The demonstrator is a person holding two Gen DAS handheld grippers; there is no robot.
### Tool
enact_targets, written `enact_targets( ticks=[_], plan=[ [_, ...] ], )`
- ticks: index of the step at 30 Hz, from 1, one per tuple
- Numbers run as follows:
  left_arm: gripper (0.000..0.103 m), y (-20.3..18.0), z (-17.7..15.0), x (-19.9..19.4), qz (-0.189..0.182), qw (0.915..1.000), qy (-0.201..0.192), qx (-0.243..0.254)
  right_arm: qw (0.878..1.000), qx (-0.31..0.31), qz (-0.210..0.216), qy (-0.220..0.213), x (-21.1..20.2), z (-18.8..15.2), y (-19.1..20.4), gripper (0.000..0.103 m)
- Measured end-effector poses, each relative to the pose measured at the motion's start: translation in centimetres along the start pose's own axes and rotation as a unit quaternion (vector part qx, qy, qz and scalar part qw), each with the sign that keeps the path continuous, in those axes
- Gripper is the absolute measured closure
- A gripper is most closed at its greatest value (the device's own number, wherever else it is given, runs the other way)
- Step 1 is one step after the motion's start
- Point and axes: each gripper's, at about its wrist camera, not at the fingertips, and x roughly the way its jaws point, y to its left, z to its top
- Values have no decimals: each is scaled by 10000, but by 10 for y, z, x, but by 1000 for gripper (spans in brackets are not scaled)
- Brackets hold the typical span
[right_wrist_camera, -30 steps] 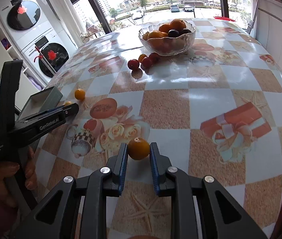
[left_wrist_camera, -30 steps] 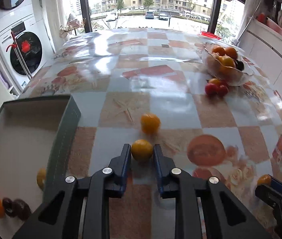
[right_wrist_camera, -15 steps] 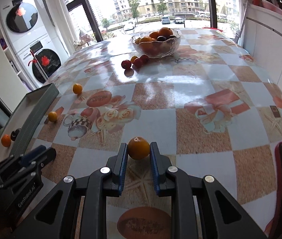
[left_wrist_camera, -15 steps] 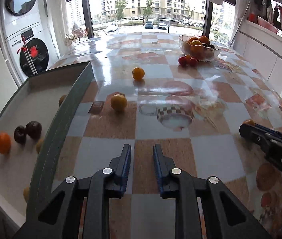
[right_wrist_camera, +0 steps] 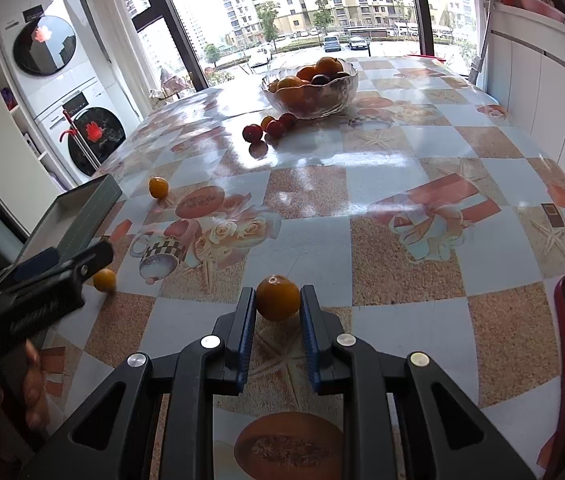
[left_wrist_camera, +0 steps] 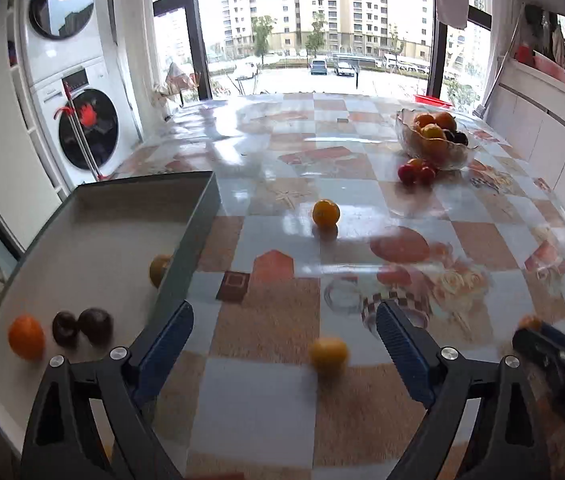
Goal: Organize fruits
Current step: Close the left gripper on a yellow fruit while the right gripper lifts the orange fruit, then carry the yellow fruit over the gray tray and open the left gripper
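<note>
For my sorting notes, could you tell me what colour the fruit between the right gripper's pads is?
Orange fruit, clearest in the right wrist view.

Colours and patterns noted.
Tablecloth: white-and-tan checks with printed motifs. Tray: grey-green walls, white floor. Gripper pads: blue.

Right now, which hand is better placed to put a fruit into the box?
Right. Its gripper is already shut on an orange fruit; the left gripper is open and empty, though nearer the box.
</note>
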Motion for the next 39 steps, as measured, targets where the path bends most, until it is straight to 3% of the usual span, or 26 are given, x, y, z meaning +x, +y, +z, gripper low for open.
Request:
enact_targets(
  ticks=[7, 9, 10, 14, 15, 20, 23, 39],
  plan=[
    [14, -5, -8, 23, 42, 9986, 521, 18, 9999, 106, 110, -19, 1, 0, -5, 79],
    [29, -8, -10, 21, -78, 9987, 498, 0, 9999, 103, 105, -19, 1, 0, -5, 79],
    [31, -10, -11, 19, -100, 9987, 501, 13, 9999, 98, 99, -19, 1, 0, -5, 79],
    [64, -19, -15, 11, -220, 9986, 477, 81, 9999, 112, 109, -21, 1, 0, -5, 79],
    [67, -22, -18, 8, -200, 9987, 453, 134, 9999, 105, 103, -20, 1, 0, -5, 79],
    [67, -26, -26, 0, -124, 9991, 292, 290, 9999, 110, 110, -21, 1, 0, -5, 79],
    [79, -22, -25, -1, -325, 9985, 380, 201, 9999, 110, 109, -21, 1, 0, -5, 79],
    [79, -8, -20, -18, -402, 9983, 417, 74, 10000, 10, -13, 12, 2, 1, -2, 79]
  ],
)
